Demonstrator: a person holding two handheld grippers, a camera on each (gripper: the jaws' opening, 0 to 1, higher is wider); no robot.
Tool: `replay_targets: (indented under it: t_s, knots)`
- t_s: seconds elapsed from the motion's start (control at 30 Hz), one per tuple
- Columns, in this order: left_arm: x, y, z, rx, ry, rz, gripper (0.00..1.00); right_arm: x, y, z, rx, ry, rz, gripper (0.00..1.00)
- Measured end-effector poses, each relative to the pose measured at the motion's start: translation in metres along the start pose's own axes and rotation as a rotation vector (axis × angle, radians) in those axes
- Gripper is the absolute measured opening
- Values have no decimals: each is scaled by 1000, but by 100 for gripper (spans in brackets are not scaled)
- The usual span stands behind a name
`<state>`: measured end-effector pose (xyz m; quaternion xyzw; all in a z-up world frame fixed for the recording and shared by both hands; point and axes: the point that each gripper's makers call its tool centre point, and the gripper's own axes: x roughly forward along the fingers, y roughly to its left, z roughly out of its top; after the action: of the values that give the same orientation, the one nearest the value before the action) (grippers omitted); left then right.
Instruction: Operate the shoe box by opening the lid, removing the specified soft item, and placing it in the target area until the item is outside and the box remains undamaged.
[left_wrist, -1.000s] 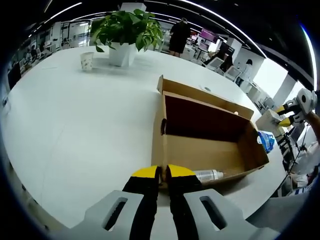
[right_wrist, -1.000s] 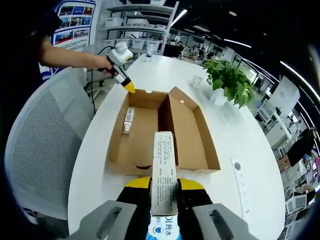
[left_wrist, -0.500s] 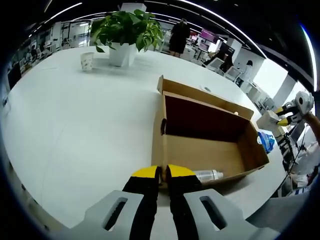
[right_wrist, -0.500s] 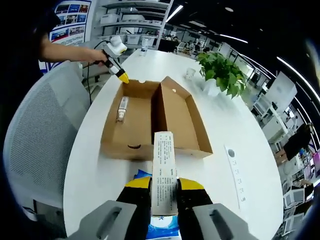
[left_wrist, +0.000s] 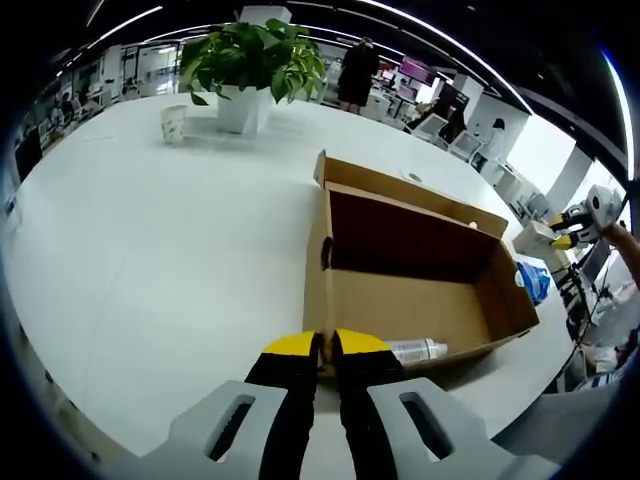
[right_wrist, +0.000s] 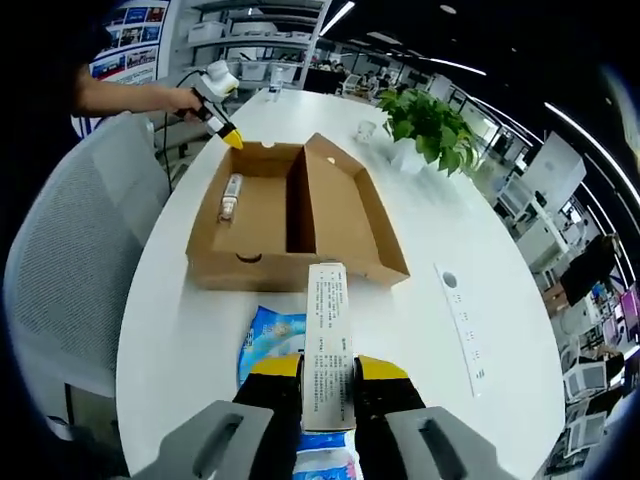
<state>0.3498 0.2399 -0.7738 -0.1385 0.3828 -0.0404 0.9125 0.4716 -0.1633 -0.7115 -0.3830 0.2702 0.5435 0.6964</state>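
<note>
Soft pack (right_wrist: 328, 310): already out of the shoe box (right_wrist: 260, 270), pinched edge-on between the shut jaws of the right hand-held gripper (right_wrist: 328, 362), short of the box's near end wall and above the bench (right_wrist: 180, 330). Looks light and yielding, with a slick printed wrapper, so likely to sag or slide in a loose pinch; better taken across the narrow middle, as now, than by a corner. Just below, touching or almost touching the box's near end wall, a blue packet (right_wrist: 272, 335) flat on the bench; hard to say whether it is a second pack or a fold of the held one. Then the box itself, open, its lid (right_wrist: 345, 215) swung flat alongside the tray, cardboard unbent and untorn as far as can be seen. Inside the tray, against the wall away from the lid, a small clear bottle (right_wrist: 231, 193) on its side. At the box's far corner, the left hand-held gripper (left_wrist: 320, 345), jaws closed on the cardboard edge and steadying it; stiff but thin board there, so a gentle clamp is safer than a hard one. Judged from this, only setting the pack down in the target area is left, calling for a low, slow release. Beyond the box's lid side, a paper cup (right_wrist: 368, 130) and a potted plant (right_wrist: 425, 125) well apart from it.
</note>
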Motion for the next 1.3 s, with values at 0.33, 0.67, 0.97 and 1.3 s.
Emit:
replay_targets:
  t_s: [0.33,0.67,0.97,1.3]
  knots:
    - [1,0,0,4,2,3,4,-1,-13,-25,20,35,-18,15]
    - [1,0,0,0,0,3,4,-2,-18,-44,27,74,-28,15]
    - [1,0,1,0,-1,3,4,-3,-23,-63,34,111,-34,15]
    - [2,0,1,-1,-2,6,4,-1,-34,-81,36,146,-37,15]
